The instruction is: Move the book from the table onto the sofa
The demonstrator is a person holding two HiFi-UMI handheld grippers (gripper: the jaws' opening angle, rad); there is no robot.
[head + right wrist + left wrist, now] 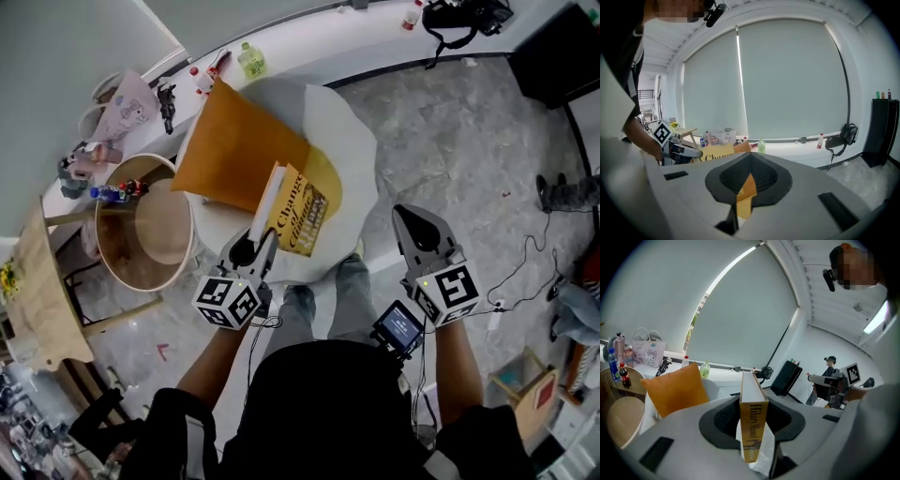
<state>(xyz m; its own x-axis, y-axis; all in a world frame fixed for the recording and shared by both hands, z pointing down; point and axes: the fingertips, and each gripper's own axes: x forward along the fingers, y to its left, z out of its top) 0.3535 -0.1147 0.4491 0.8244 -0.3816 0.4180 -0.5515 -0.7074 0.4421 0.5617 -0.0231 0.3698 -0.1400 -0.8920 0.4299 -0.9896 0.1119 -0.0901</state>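
Note:
A yellow book [298,214] with a white page edge hangs on edge over the white sofa [352,141], just in front of the orange cushion [234,150]. My left gripper [261,242] is shut on the book's near end. In the left gripper view the spine [753,427] stands upright between the jaws, pressed from both sides. My right gripper [413,218] hovers to the right of the sofa over the floor, its jaws together and nothing in them. The right gripper view shows the book's cover [717,157] at the left behind the jaws.
A round wooden table [141,234] with small bottles [117,192] stands left of the sofa. A white ledge [309,42] along the window carries a green bottle, a bag and other items. Cables lie on the grey floor [469,131] at right.

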